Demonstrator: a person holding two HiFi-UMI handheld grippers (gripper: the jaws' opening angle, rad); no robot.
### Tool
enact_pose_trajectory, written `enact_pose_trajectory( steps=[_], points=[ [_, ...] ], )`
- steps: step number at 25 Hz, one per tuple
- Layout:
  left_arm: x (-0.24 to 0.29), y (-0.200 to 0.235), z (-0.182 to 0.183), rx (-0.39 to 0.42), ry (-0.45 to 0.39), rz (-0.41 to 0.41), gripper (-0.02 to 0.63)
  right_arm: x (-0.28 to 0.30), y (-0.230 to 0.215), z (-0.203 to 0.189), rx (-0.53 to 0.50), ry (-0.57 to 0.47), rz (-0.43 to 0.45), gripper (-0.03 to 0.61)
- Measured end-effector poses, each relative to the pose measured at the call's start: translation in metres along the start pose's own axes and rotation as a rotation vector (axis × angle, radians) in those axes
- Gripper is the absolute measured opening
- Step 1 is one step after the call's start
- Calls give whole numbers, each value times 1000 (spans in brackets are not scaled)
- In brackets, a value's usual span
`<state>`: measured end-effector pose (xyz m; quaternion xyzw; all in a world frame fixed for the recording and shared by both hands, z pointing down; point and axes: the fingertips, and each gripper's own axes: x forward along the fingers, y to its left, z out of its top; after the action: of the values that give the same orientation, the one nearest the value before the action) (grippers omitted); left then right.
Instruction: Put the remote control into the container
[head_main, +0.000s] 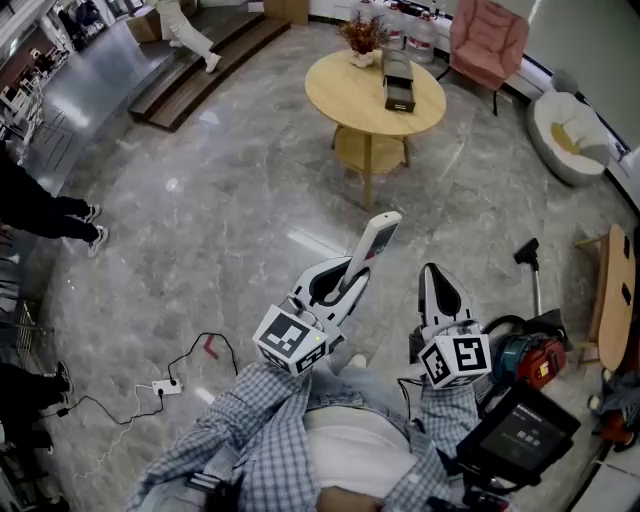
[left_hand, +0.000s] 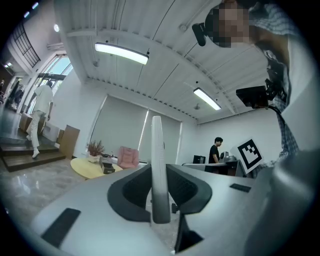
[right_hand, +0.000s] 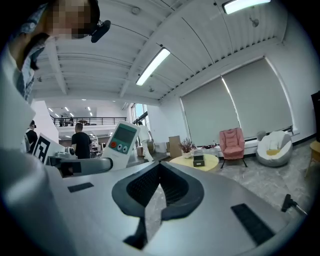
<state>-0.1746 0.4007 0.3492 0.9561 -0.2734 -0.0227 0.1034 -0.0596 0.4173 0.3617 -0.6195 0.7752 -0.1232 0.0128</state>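
My left gripper is shut on the lower end of a white remote control, which sticks up and forward, high above the floor. In the left gripper view the remote stands edge-on between the jaws. My right gripper hangs beside it on the right, shut with nothing in it; its view shows the remote's buttons at left. The black container sits on a round yellow table well ahead of both grippers, also visible as the container and container.
A plant stands on the table and a pink armchair behind it. A red and teal vacuum cleaner and a wooden bench are at right. A power strip with cable lies on the floor at left, near a person's shoes.
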Motion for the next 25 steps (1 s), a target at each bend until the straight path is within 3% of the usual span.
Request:
enact_pose_trajectory(
  steps=[16,25],
  points=[
    [9,-20,5,14,-20,79,94,-18,-31,9,5,4,36,5],
    [20,-29,0,3,-25,106,94,-36,-65,1,32,17,-6,5]
  ],
)
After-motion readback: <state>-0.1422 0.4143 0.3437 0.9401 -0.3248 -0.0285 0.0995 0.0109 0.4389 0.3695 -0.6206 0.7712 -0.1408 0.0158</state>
